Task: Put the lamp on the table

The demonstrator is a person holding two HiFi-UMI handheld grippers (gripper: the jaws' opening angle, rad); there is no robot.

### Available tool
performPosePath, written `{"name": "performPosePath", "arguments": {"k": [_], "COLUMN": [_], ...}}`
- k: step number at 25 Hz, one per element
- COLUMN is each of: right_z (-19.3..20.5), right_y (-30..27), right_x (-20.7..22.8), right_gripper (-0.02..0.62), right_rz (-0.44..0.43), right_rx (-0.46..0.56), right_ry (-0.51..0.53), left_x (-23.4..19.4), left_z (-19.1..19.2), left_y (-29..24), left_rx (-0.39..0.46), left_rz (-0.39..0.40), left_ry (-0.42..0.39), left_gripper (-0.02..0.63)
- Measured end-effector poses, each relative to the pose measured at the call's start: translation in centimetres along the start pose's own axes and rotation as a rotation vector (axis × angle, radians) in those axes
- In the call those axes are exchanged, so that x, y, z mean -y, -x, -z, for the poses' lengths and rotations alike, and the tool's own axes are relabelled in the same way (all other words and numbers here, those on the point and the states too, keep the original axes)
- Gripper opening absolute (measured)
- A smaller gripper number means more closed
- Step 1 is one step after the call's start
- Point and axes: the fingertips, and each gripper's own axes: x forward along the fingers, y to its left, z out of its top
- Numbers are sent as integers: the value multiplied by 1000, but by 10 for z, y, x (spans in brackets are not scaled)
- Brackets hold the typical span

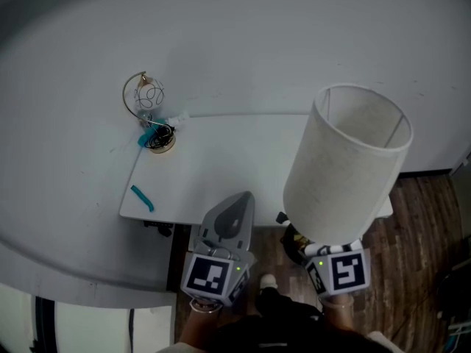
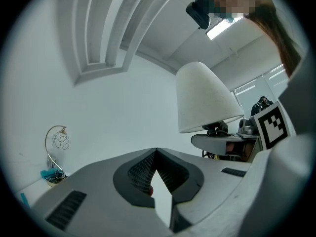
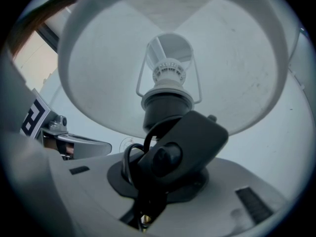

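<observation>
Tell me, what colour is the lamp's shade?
The lamp has an off-white shade, clearest in the head view.

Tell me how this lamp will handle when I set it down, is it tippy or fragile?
The lamp looks top-heavy: a wide shade over a small dark base in the right gripper, so it may tip if set down tilted. The shade seems thin, likely light and easily dented. Its cord could snag.

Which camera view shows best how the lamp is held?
The right gripper view: the right gripper clamps the lamp by the black part below its socket. The head view and left gripper view show mostly the shade.
</observation>
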Motion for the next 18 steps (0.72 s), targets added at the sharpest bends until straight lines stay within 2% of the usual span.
{"name": "performPosePath", "arguments": {"k": [18], "right_z": [19], "right_y": [-68], "right_x": [41], "right_gripper": [81], "right_rz": [-24], "right_rx": [13], "right_ry": [-16], "left_x": [-26], "left_z": [5], "left_y": [-76], "left_rx": [-6], "left_rz": [-18], "left_ry": [-19], "left_gripper": [-2]}}
